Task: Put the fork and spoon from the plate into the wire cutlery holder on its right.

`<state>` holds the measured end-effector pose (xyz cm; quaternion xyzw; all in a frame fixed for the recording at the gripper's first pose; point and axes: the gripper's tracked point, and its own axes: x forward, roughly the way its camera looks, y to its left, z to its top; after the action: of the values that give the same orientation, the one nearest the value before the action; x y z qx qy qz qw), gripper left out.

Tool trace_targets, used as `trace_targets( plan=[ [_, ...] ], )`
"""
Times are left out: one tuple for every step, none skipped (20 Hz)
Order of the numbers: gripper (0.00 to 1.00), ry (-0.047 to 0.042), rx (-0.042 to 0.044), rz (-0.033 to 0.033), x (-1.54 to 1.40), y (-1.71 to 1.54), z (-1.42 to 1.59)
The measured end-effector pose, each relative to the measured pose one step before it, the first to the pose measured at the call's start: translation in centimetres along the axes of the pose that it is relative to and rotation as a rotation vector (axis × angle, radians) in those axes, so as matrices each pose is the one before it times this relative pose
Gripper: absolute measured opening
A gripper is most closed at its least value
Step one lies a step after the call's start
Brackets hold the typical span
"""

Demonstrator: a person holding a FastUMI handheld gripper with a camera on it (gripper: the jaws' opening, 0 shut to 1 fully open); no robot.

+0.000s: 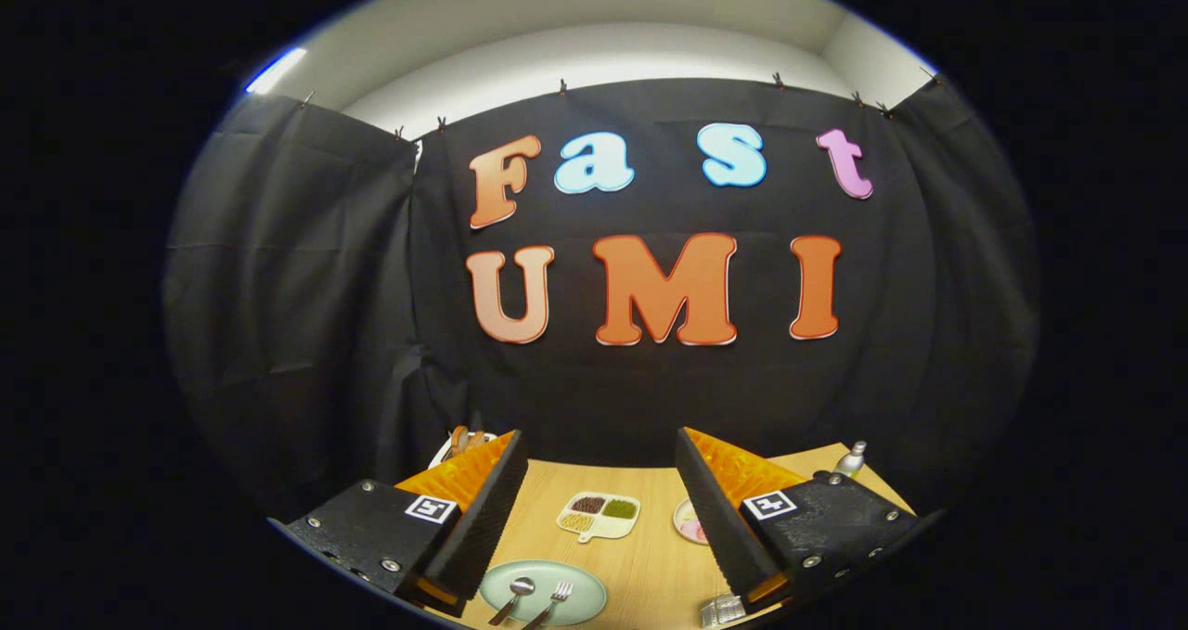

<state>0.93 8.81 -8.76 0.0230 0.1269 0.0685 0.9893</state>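
Observation:
A pale green plate (577, 585) lies on the wooden table (640, 556), just ahead of and below my left finger. On it rest a spoon (513, 597) and a fork (551, 602), side by side with their heads pointing away from me. The wire cutlery holder (722, 610) peeks out under my right finger, to the plate's right. My gripper (601, 458) is open wide, held above the table with nothing between its fingers.
Beyond the plate sits a white sectioned dish (599, 515) with dark, yellow and green fillings. A pinkish plate (689, 522) is partly hidden by the right finger. A small bottle (850, 459) stands at the far right; a white dish (461, 443) with brown food at the far left.

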Motion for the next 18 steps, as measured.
trace_targets(
  plan=[
    [0.97, 0.03412, -0.00034, 0.00346, 0.371, 0.509, -1.166],
    [0.96, 0.03284, 0.00318, 0.01026, 0.216, 0.649, -1.172],
    [0.97, 0.03089, 0.00737, 0.00691, 0.374, 0.592, -0.97],
    [0.96, 0.03461, 0.0076, 0.00851, 0.369, 0.623, -1.169],
    [0.96, 0.0409, 0.00627, 0.00207, 0.425, 0.348, -1.199],
    [0.95, 0.04131, 0.0064, 0.00356, 0.55, 0.332, -1.333],
    [0.95, 0.04676, 0.00578, -0.00006, 0.546, 0.297, -1.296],
    [0.94, 0.04473, 0.00801, 0.01378, 0.42, 0.663, -1.371],
    [0.93, 0.0448, 0.00809, 0.00337, 0.435, 0.331, -1.256],
    [0.93, 0.04536, 0.00602, 0.00759, 0.623, 0.44, -1.51],
    [0.93, 0.05318, 0.005, 0.0015, 0.537, 0.221, -1.478],
    [0.93, 0.05115, 0.00695, 0.00728, 0.574, 0.262, -1.514],
    [0.93, 0.05299, 0.00849, 0.00027, 0.621, 0.074, -1.502],
    [0.92, 0.0485, 0.00833, 0.00257, 0.747, 0.384, -1.271],
    [0.92, 0.04775, 0.0048, 0.00034, 0.686, 0.116, -1.253],
    [0.92, 0.03418, 0.00139, 0.0005, 0.708, 0.086, -0.963],
    [0.91, 0.0429, -0.00515, -0.00622, 0.593, -0.009, -1.139],
    [0.91, 0.03708, -0.00199, -0.00267, 0.736, -0.013, -1.003]
  ],
)
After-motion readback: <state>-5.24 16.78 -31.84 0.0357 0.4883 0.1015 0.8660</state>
